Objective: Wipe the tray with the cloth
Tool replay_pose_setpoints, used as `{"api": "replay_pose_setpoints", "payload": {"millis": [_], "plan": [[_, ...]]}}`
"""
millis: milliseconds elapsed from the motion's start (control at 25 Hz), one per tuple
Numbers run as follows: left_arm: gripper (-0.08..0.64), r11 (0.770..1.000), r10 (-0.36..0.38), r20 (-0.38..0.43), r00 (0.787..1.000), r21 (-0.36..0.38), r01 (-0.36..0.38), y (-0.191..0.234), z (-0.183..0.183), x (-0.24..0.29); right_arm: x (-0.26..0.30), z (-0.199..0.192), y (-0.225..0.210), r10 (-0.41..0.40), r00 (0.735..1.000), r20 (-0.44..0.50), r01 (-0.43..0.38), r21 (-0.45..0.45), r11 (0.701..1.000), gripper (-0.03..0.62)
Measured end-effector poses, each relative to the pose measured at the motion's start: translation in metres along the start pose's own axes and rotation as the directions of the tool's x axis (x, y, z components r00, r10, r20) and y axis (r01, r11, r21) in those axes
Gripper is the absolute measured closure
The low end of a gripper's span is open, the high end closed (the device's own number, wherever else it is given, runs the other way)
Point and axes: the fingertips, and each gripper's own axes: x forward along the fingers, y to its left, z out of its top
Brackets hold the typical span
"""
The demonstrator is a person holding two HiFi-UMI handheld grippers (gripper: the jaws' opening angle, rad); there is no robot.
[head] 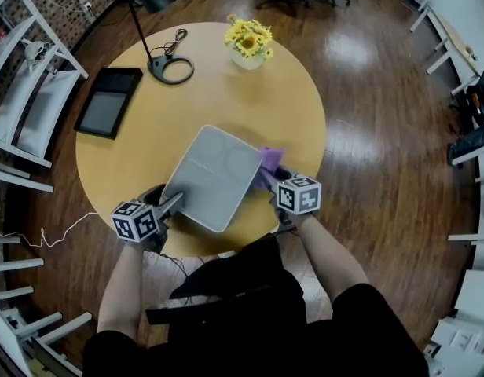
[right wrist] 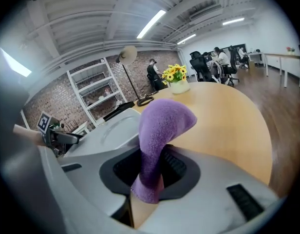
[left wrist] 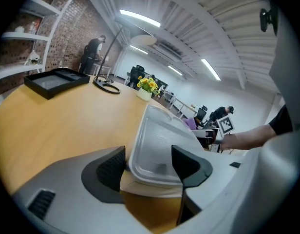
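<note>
A light grey tray lies skewed on the near part of the round wooden table. My left gripper is shut on the tray's near left corner. In the left gripper view the tray's rim sits between the two dark pads. At the tray's right edge my right gripper is shut on a purple cloth. In the right gripper view the cloth stands up out of the jaws and folds over, with the tray just to its left.
A black desk lamp's round base and a pot of yellow flowers stand at the table's far side. A black tablet lies far left. White shelving stands left of the table, and office chairs stand beyond it.
</note>
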Motion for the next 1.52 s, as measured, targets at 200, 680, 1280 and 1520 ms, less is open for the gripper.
{"api": "replay_pose_setpoints", "payload": {"millis": [200, 680, 1280, 1520], "plan": [[0.26, 0.99, 0.018, 0.052, 0.998, -0.142, -0.01, -0.03, -0.017, -0.01, 0.025, 0.034, -0.015, -0.015, 1.0, -0.002, 0.015, -0.056, 0.998, 0.503], [0.287, 0.98, 0.009, 0.097, 0.995, -0.197, 0.01, -0.046, -0.036, -0.012, 0.006, 0.011, 0.017, 0.174, 0.984, -0.028, -0.176, -0.259, 0.95, 0.503], [0.288, 0.953, -0.073, 0.107, 0.992, -0.286, 0.101, -0.037, -0.036, -0.007, -0.049, -0.063, 0.062, 0.262, 0.963, 0.067, -0.261, -0.03, 0.965, 0.503], [0.288, 0.945, -0.081, 0.135, 0.988, -0.304, 0.119, -0.035, -0.034, -0.003, -0.07, -0.08, 0.08, 0.301, 0.951, 0.066, -0.302, 0.002, 0.953, 0.503]]}}
